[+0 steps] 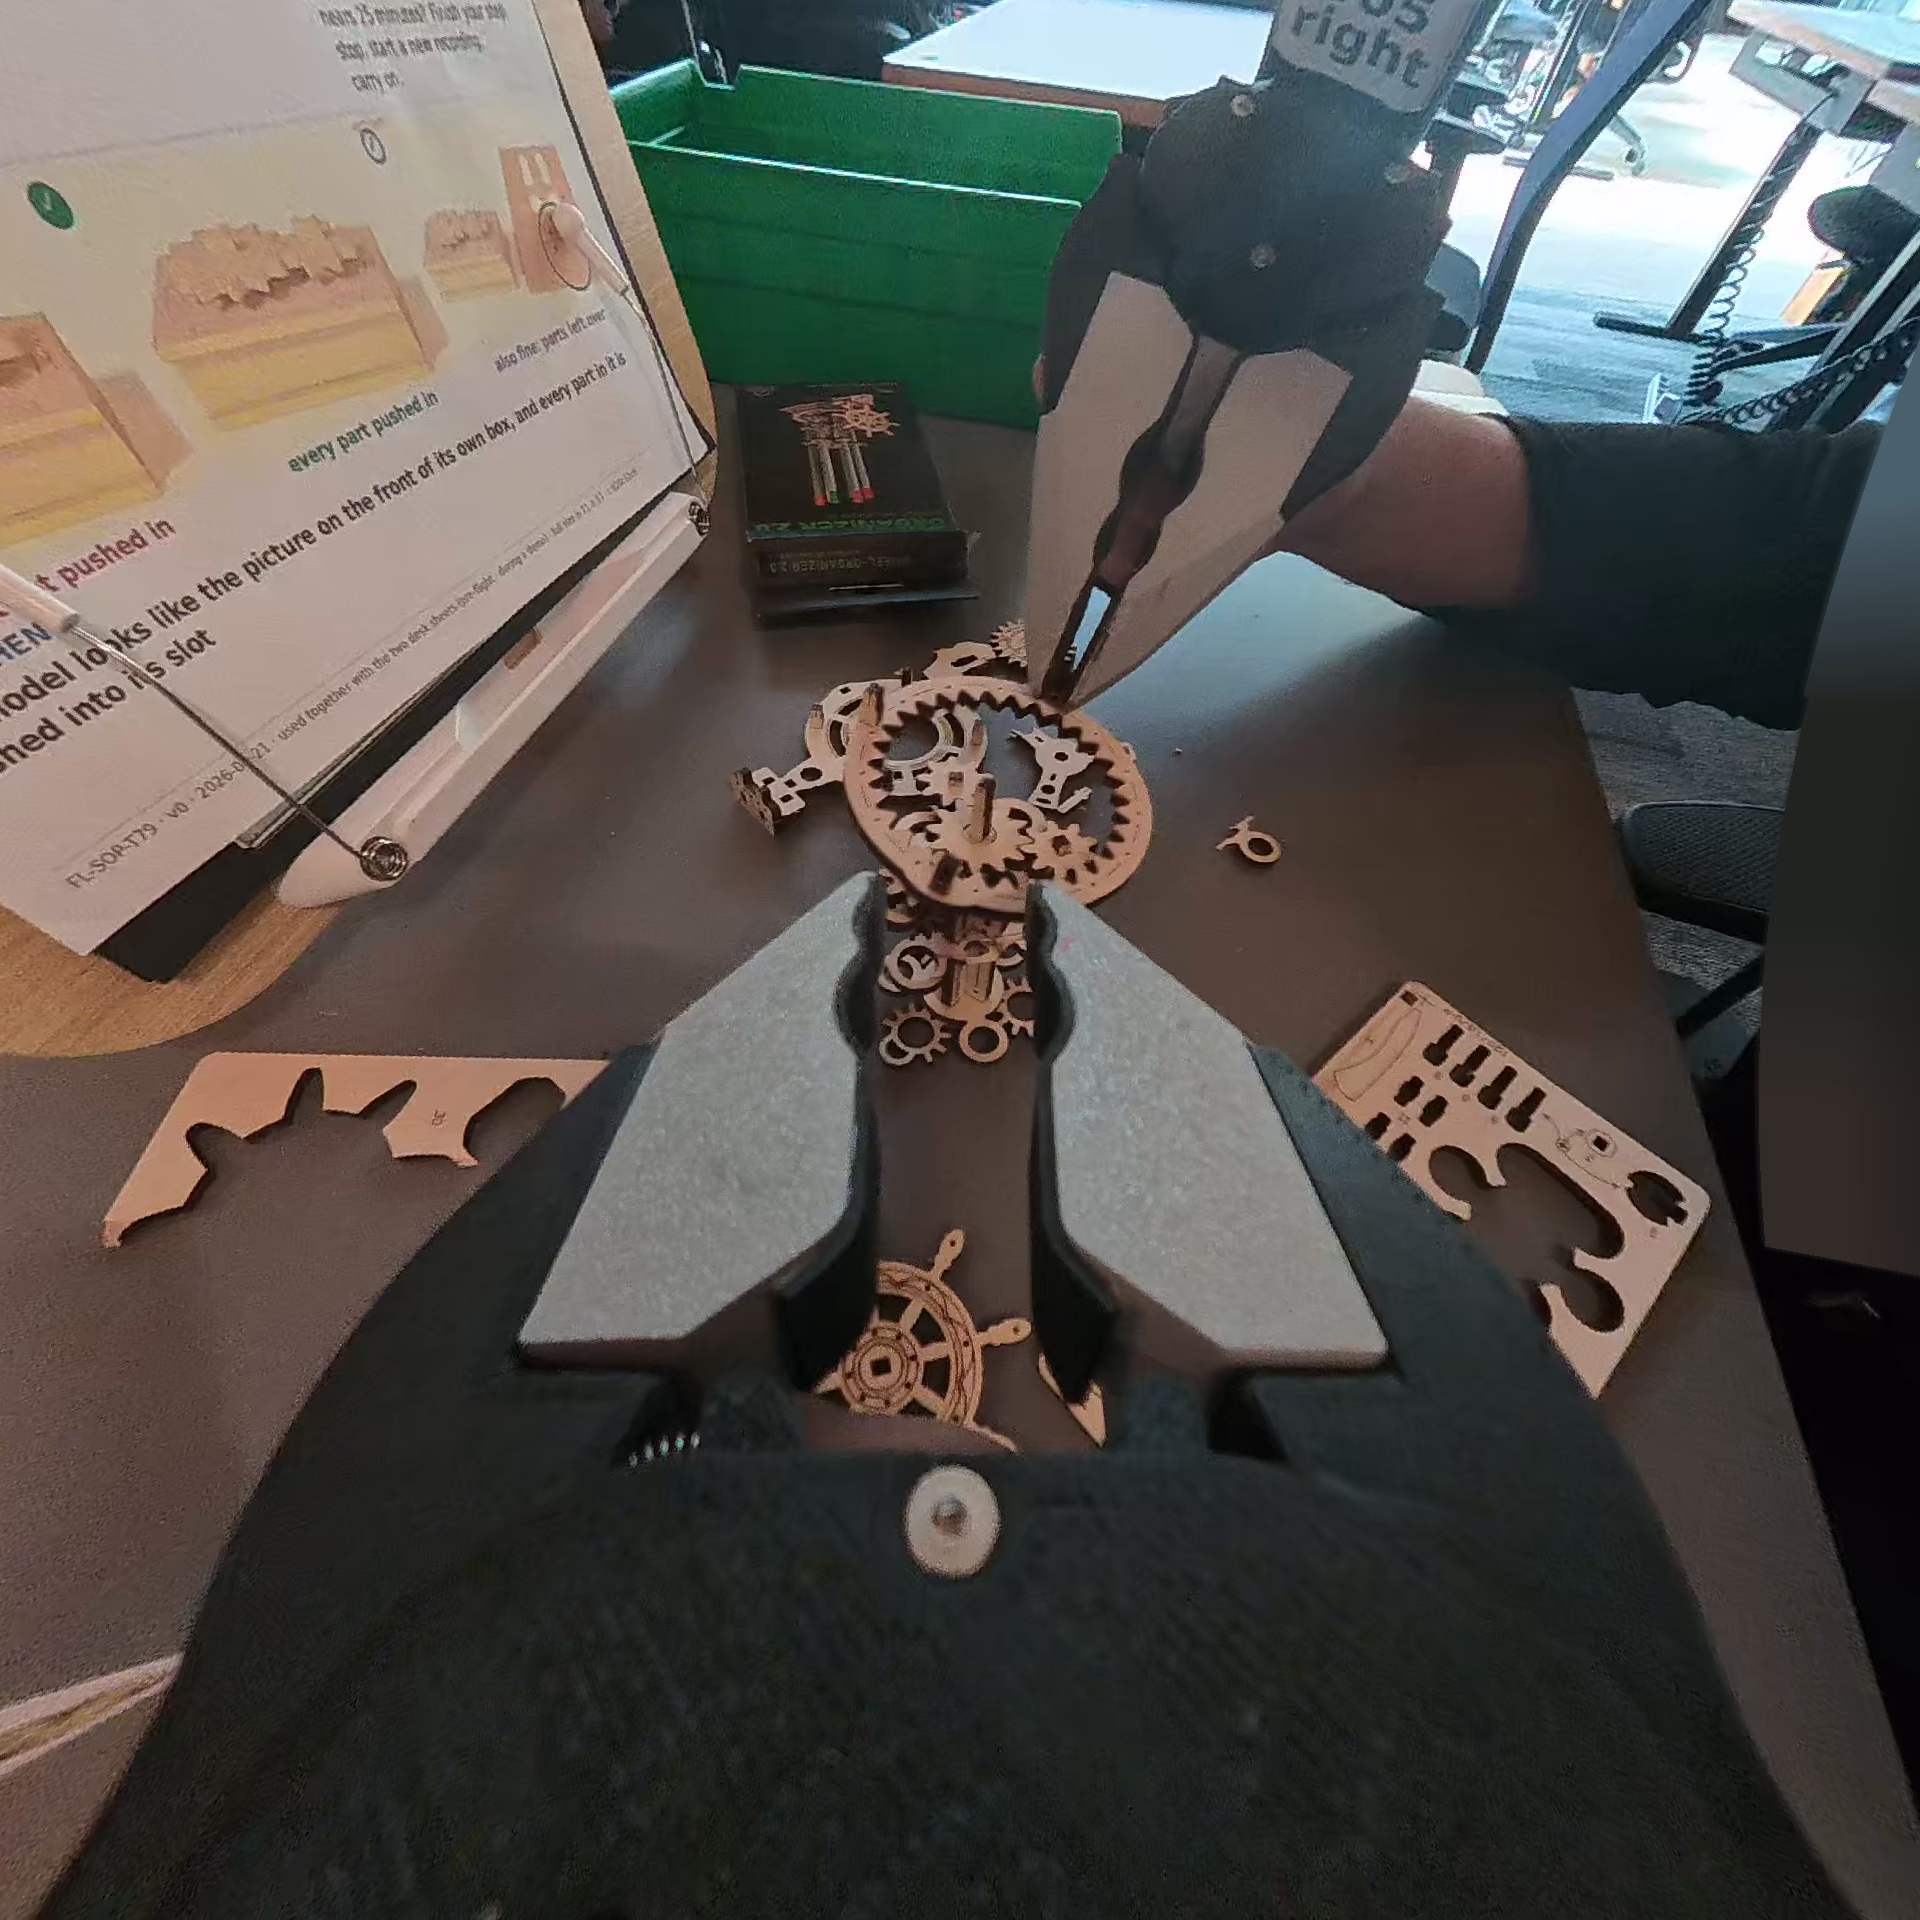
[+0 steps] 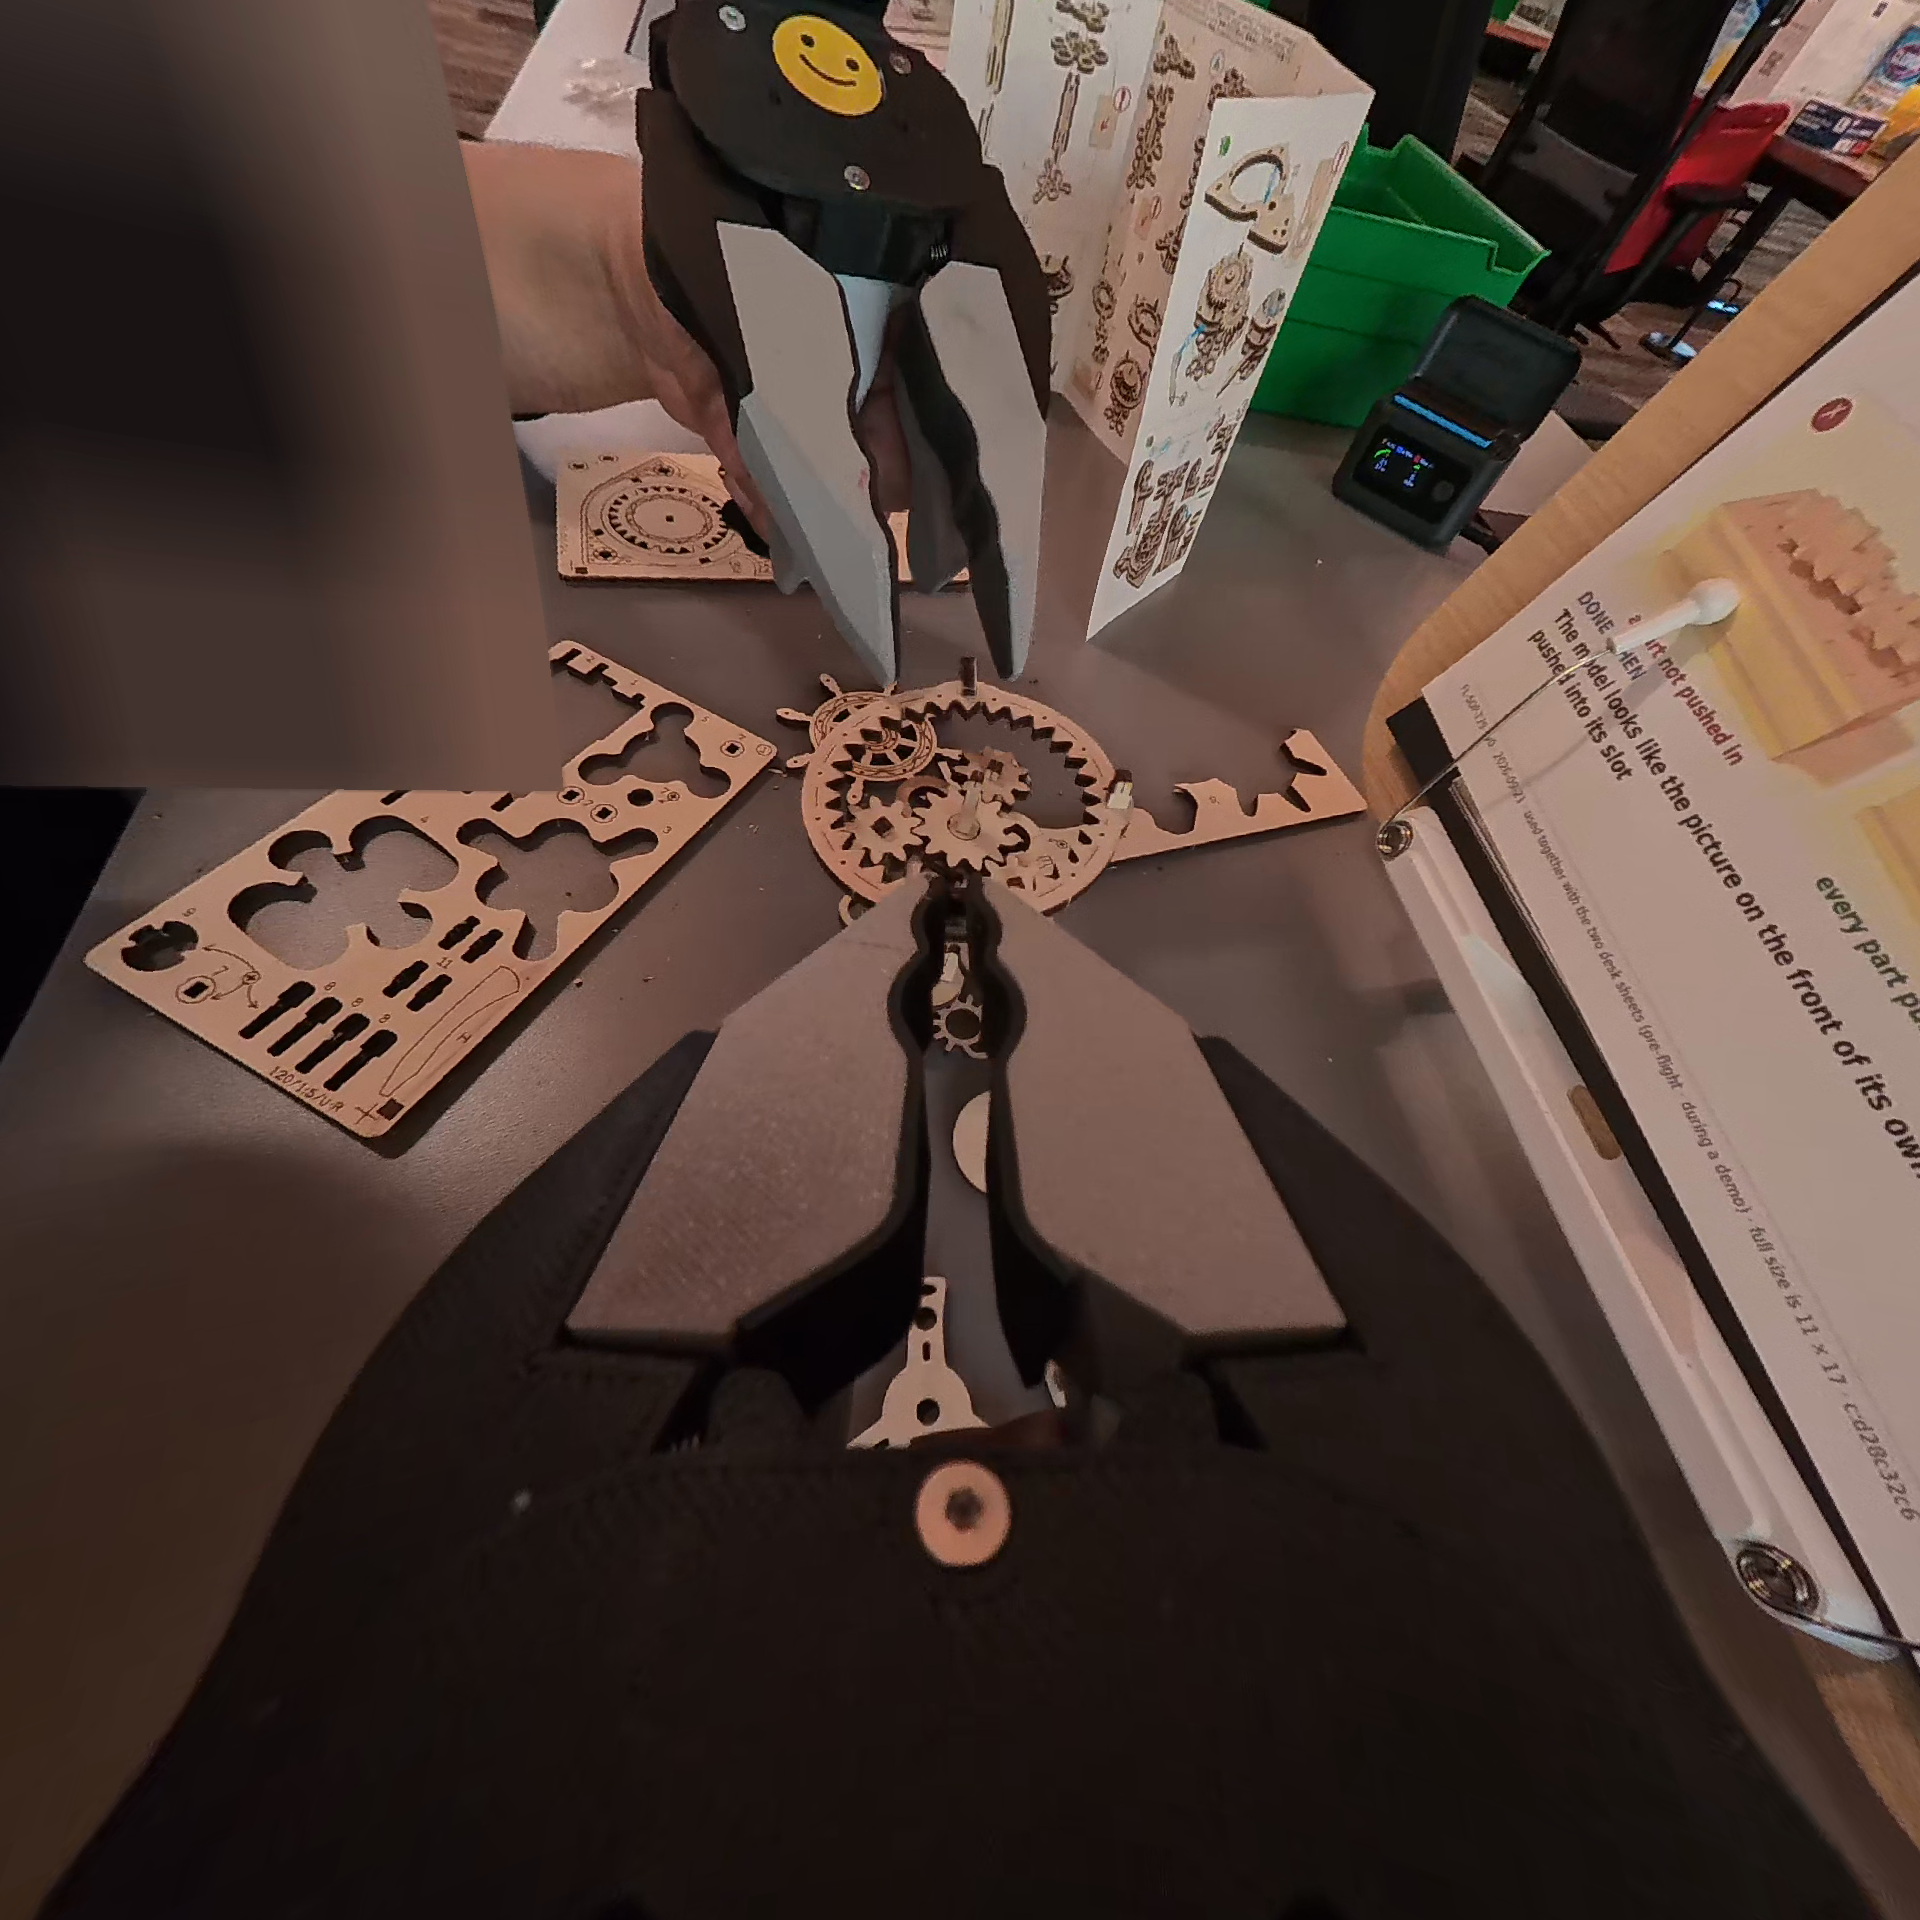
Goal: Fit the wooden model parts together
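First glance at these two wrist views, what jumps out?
The round wooden gear assembly at mid-table, ring gear and small cogs on a disc. The right gripper pinches at its far rim while the left gripper, open, straddles its near edge. Punched-out wooden sheets lie flat around it, and a yellow smiley sticker tops the left gripper in the right wrist view.

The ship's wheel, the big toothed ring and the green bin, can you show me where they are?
ship's wheel (image 1: 914, 1340): left wrist view, on its spokes, between the gripper's fingers.
big toothed ring (image 2: 1081, 774): right wrist view, on its toothed right rim.
green bin (image 1: 862, 239): left wrist view, on its front wall.
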A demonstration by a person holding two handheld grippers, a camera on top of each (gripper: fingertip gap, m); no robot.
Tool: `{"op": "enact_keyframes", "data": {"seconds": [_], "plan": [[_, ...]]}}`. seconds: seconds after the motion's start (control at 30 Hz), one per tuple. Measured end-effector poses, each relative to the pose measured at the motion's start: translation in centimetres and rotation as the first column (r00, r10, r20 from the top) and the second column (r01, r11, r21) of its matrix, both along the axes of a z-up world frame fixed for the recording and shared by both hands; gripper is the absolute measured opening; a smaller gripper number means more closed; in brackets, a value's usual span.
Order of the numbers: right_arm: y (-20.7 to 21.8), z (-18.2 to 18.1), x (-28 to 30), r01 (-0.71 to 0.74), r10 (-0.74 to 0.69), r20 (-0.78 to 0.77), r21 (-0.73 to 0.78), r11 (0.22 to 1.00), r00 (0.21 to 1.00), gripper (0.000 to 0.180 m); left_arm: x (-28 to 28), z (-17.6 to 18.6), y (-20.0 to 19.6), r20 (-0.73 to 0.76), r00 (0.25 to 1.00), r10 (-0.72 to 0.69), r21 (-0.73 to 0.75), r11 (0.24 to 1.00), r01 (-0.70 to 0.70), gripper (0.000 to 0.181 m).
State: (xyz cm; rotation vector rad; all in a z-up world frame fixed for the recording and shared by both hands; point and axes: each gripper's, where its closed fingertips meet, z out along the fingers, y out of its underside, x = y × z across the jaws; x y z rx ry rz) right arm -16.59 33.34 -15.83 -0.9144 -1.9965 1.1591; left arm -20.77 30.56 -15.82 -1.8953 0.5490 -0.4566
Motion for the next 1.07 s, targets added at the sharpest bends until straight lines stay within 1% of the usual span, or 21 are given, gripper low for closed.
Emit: {"op": "enact_keyframes", "data": {"seconds": [0.07,0.27,0.33,0.43,0.47,0.53,0.73,1.07], "plan": [[-0.09,-0.13,-0.07,-0.003,0.003,0.003,-0.002,1.000,1.000,0.000,0.08,-0.16,0.05,-0.001,1.000,-0.002,-0.002,1.000,0.002,0.021],[-0.28,-0.21,0.05,-0.013,0.013,0.007,0.004,1.000,1.000,0.000,0.25,-0.03,0.13,0.017,1.000,-0.006,0.008,1.000,0.006,0.002],[-0.20,-0.15,0.05,-0.010,0.010,0.005,0.002,1.000,1.000,0.000,0.26,-0.07,0.13,0.018,1.000,-0.007,0.005,1.000,0.006,0.003],[0.02,-0.41,-0.05,-0.002,0.002,0.011,0.004,1.000,1.000,0.000,0.07,-0.26,0.16,0.011,1.000,0.003,-0.010,1.000,-0.003,0.016],[0.03,-0.46,-0.08,-0.002,0.002,0.013,0.001,1.000,1.000,0.000,-0.06,-0.32,0.24,0.006,1.000,0.010,-0.011,1.000,-0.010,0.018],[0.01,-0.51,-0.12,-0.002,0.002,0.016,-0.005,1.000,1.000,0.000,-0.23,-0.46,0.37,-0.006,1.000,0.019,-0.005,1.000,-0.019,0.015],[0.03,-0.64,-0.20,0.002,-0.002,0.021,-0.010,1.000,1.000,0.000,-0.20,-0.91,0.58,-0.018,1.000,0.024,-0.010,1.000,-0.024,0.013],[-0.01,-0.24,-0.32,0.008,-0.007,0.013,-0.042,0.999,1.000,0.000,-0.33,-0.49,0.70,0.007,0.999,0.033,0.001,0.999,-0.033,0.009]]}}
